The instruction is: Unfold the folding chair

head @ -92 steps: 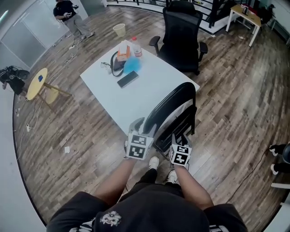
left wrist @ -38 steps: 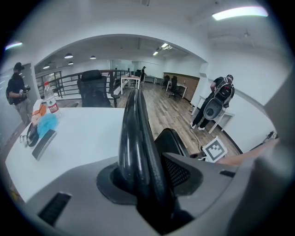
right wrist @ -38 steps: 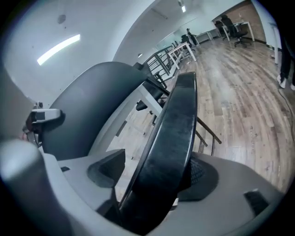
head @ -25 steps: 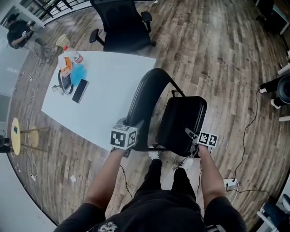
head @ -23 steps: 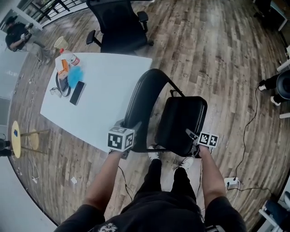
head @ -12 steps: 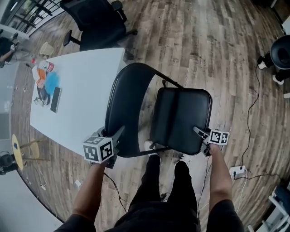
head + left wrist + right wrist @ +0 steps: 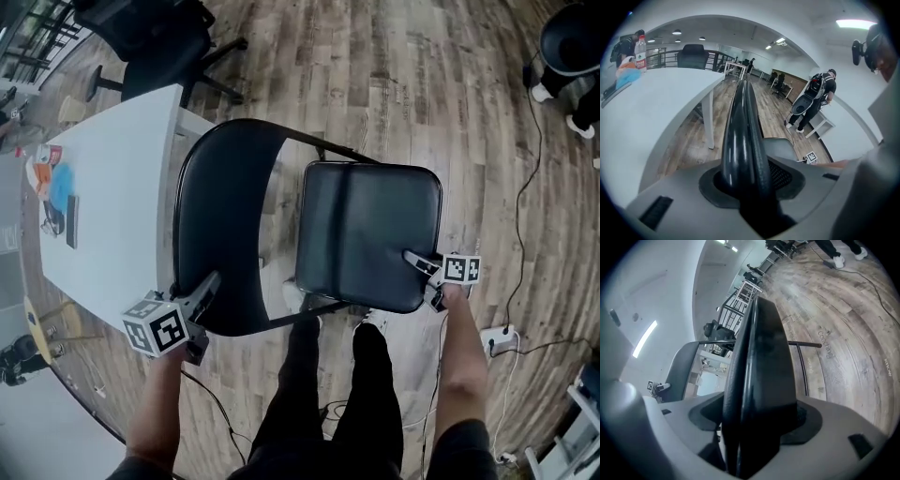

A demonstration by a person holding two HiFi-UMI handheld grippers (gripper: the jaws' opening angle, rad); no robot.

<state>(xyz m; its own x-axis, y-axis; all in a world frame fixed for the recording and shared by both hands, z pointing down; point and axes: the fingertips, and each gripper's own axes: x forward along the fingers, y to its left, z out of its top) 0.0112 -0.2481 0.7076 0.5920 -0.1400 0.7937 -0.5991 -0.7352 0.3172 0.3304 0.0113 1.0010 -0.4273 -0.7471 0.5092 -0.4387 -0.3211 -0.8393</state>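
The black folding chair stands half open in the head view, its curved backrest [image 7: 220, 225] on the left and its padded seat [image 7: 370, 230] swung out almost flat on the right. My left gripper [image 7: 208, 286] grips the backrest's lower left edge. Its jaws are closing, and the glossy edge [image 7: 743, 140] runs straight up between them in the left gripper view. My right gripper [image 7: 417, 267] is shut on the seat's near right corner. The seat's thick edge [image 7: 761, 366] fills the gap between the jaws in the right gripper view.
A white table [image 7: 103, 187] stands just left of the backrest, with a phone and small items [image 7: 56, 187] at its far end. A black office chair [image 7: 155, 37] sits behind it. My legs [image 7: 328, 394] are under the seat's near edge. A power strip [image 7: 495, 339] and cable lie on the wooden floor.
The seat has swung away from the backrest and lies much flatter. Both grippers have sunk with the chair, the left out to the left, the right out to the right.
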